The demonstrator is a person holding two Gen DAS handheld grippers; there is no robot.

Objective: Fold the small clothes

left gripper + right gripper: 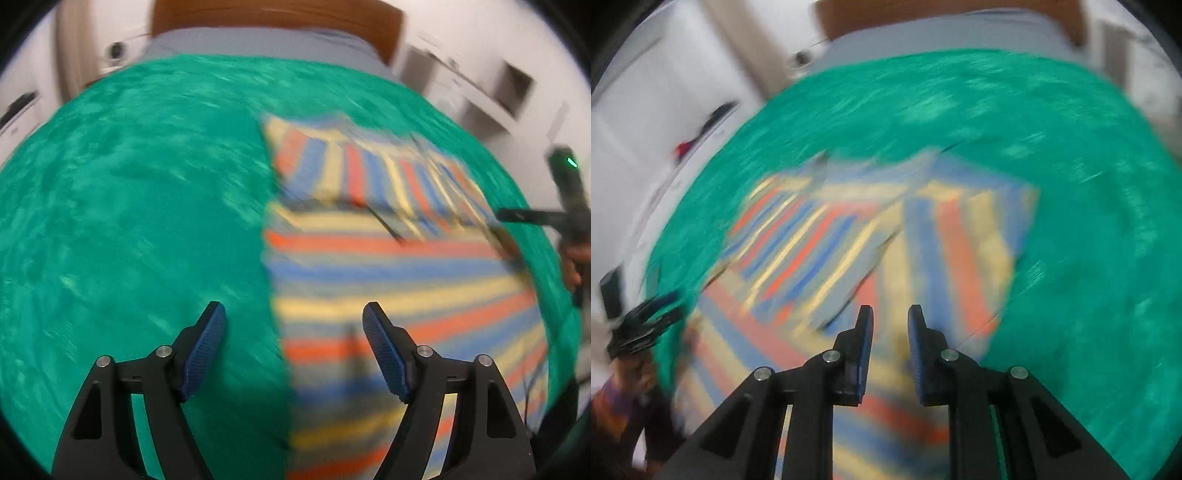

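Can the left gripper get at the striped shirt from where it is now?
Probably yes. The left gripper hovers open right over the striped shirt's edge on the green blanket, with nothing between them.

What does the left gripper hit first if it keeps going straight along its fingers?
Probably the green bedspread, right at the left edge of the striped garment. The left gripper is open, with nothing between its fingers. Motion blur makes depth unclear.

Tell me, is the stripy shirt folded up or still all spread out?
Partly folded. One flap of the striped garment lies turned over the rest, its stripes running crosswise to those beneath. Blur hides finer detail.
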